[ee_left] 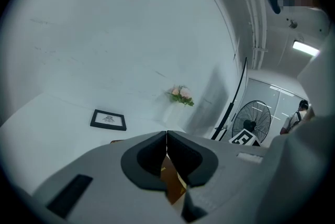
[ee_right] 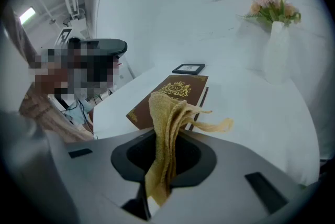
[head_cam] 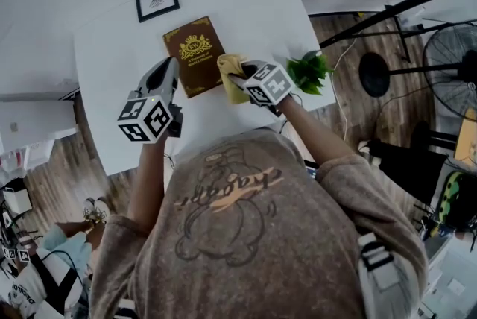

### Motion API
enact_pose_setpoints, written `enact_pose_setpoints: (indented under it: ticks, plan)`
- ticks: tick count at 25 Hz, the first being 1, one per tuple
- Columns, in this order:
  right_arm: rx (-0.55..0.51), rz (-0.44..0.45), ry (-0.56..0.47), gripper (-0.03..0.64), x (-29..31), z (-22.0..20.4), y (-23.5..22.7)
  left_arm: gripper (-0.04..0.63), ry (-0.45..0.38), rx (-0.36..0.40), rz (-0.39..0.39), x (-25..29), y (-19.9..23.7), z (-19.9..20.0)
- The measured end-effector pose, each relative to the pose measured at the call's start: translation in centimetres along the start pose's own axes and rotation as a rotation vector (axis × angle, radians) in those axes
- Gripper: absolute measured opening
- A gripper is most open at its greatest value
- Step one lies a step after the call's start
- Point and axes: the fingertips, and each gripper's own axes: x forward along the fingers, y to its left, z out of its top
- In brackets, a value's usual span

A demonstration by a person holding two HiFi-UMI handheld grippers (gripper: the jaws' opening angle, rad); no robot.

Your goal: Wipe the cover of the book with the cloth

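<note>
Right gripper (ee_right: 166,143): jaws closed on a yellow cloth (ee_right: 166,113), pinched at its lower part; the free folds stand up ahead of the jaws and one flap droops toward the right of the frame. Directly beyond the cloth, a brown book (ee_right: 181,85) with a gold crest lies flat and closed on the white table (ee_right: 251,108).

Left gripper (ee_left: 166,143): jaws pressed together along a single seam, nothing between them; a brown sliver of the book shows through the opening below the seam.

Head view: the book sits at centre frame, slightly rotated, spine side toward the left. The tips of the left gripper lie at the book's lower left edge. The right gripper is at the book's lower right corner, with the cloth bunched against the right edge of the cover. Each gripper's marker cube faces the camera.

Surroundings: a small black picture frame (head_cam: 157,2) lies on the table above and to the left of the book, apart from it. A green plant (head_cam: 309,72) stands near the table's right edge, just right of the right gripper. Pink flowers (ee_right: 273,6) in a white vase (ee_right: 276,53) stand at the far edge, upper right in the right gripper view. A black fan (head_cam: 452,65) stands on the wooden floor at the right edge of the head view, well apart from the table
</note>
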Motion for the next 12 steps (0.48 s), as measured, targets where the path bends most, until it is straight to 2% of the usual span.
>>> enact_pose_setpoints:
  ticks: [3, 6, 12]
  plan:
    - [0.041, 0.044, -0.025, 0.066, -1.5, 0.5, 0.8, 0.005, 0.000, -0.005, -0.025, -0.3, -0.8, 1.0]
    - [0.061, 0.054, -0.110, 0.066, -4.0, 3.0, 1.1, 0.005, -0.012, -0.001, -0.059, -0.6, -1.7, 2.7]
    - [0.009, 0.035, -0.251, 0.066, -9.6, 8.2, 2.4, 0.005, 0.053, 0.057, -0.128, -0.6, -3.9, 4.4]
